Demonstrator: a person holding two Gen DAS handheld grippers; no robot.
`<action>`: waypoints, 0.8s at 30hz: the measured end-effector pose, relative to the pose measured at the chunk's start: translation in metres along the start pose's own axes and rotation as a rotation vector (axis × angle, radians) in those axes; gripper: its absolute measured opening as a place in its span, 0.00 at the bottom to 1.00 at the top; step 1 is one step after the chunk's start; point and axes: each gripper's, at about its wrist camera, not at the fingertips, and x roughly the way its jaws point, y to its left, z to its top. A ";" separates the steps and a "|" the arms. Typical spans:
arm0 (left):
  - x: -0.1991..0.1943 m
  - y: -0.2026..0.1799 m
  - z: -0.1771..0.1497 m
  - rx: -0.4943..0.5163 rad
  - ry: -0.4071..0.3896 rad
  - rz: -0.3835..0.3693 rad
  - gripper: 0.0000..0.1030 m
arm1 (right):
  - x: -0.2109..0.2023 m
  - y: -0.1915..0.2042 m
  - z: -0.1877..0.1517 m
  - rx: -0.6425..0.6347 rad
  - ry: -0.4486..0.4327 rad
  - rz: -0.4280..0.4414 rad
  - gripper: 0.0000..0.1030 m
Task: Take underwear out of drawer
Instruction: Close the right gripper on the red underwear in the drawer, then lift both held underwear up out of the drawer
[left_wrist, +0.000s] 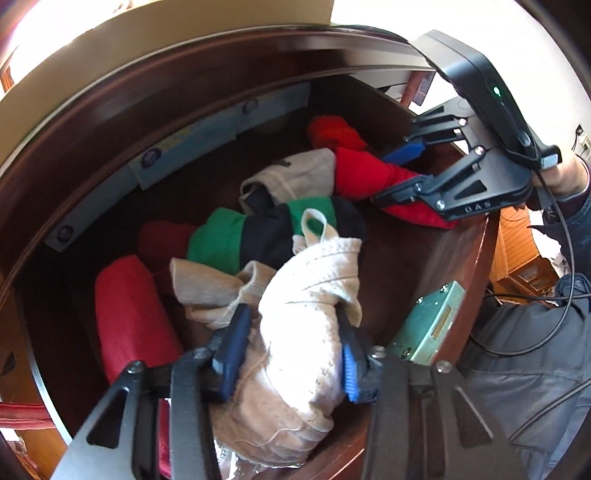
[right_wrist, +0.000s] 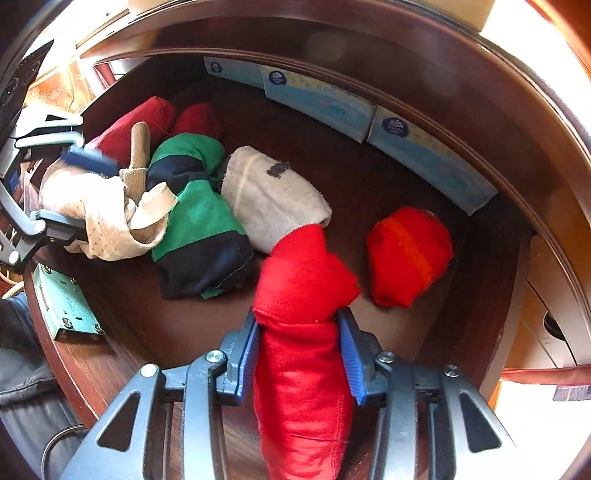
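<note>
Already both claws have a garment pinched, yet nothing is clear of the drawer (left_wrist: 436, 258). At seven o'clock in the left wrist view, the left claw (left_wrist: 291, 354) presses its blue pads into a cream dotted underwear bundle (left_wrist: 310, 317). Further right, at two o'clock, the right claw (right_wrist: 297, 354) squeezes a bright red roll (right_wrist: 303, 332). Left inside, by my reading: a dark red roll (left_wrist: 129, 317), a green-and-navy pair (right_wrist: 199, 229), a grey-white bundle (right_wrist: 273, 199) and an orange-red ball (right_wrist: 408, 256). Lifting out remains.
</note>
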 end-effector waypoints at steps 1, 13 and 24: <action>0.001 -0.002 0.000 0.002 -0.005 0.002 0.36 | -0.002 0.000 -0.001 0.003 -0.007 -0.001 0.39; -0.016 0.003 -0.015 -0.095 -0.148 -0.004 0.21 | -0.026 -0.009 -0.015 0.051 -0.116 0.003 0.34; -0.036 0.015 -0.030 -0.245 -0.310 -0.012 0.20 | -0.058 -0.007 -0.034 0.071 -0.247 -0.013 0.34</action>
